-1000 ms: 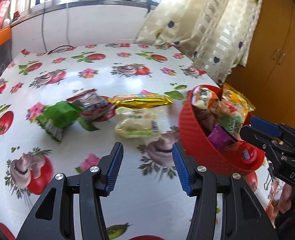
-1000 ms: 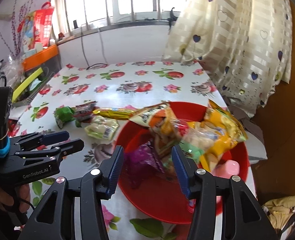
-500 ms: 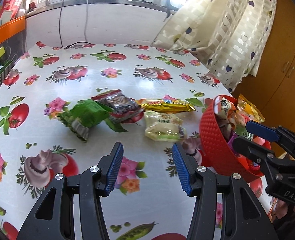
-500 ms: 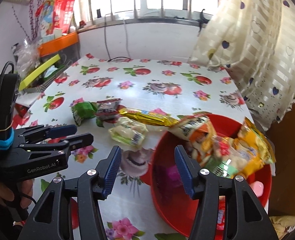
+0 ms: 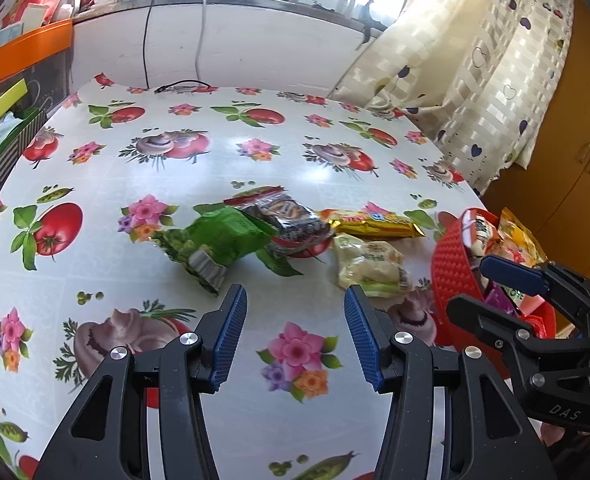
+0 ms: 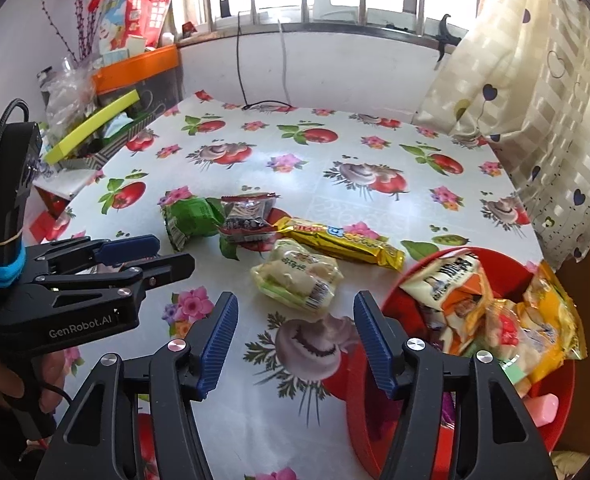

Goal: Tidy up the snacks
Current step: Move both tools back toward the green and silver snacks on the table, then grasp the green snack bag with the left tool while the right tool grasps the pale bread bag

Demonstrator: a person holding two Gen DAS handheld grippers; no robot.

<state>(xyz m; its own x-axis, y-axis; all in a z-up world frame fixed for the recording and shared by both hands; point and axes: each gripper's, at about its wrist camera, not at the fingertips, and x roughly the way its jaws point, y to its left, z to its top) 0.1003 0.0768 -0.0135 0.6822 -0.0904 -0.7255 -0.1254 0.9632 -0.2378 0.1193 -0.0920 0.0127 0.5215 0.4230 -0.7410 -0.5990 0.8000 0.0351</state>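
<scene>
Several snack packets lie on the flowered tablecloth: a green packet [image 5: 219, 240] [image 6: 189, 218], a dark packet with red trim [image 5: 285, 216] [image 6: 247, 218], a long yellow bar [image 5: 375, 224] [image 6: 343, 242] and a pale cream packet [image 5: 369, 266] [image 6: 297, 276]. A red basket [image 6: 507, 276] [image 5: 453, 264] at the right holds several more packets. My left gripper [image 5: 295, 300] [image 6: 173, 252] is open and empty, just short of the green and cream packets. My right gripper [image 6: 295, 306] [image 5: 471, 284] is open and empty, near the cream packet and the basket's left rim.
A black cable [image 6: 263, 104] lies at the table's far edge under the window. An orange box and clutter [image 6: 107, 120] stand off the table's left side. A heart-patterned curtain [image 6: 535, 100] hangs at the right, past the table edge.
Both grippers have swung left, away from the basket and toward the loose packets. The basket has slid to the right of both views. The packets have not moved.
</scene>
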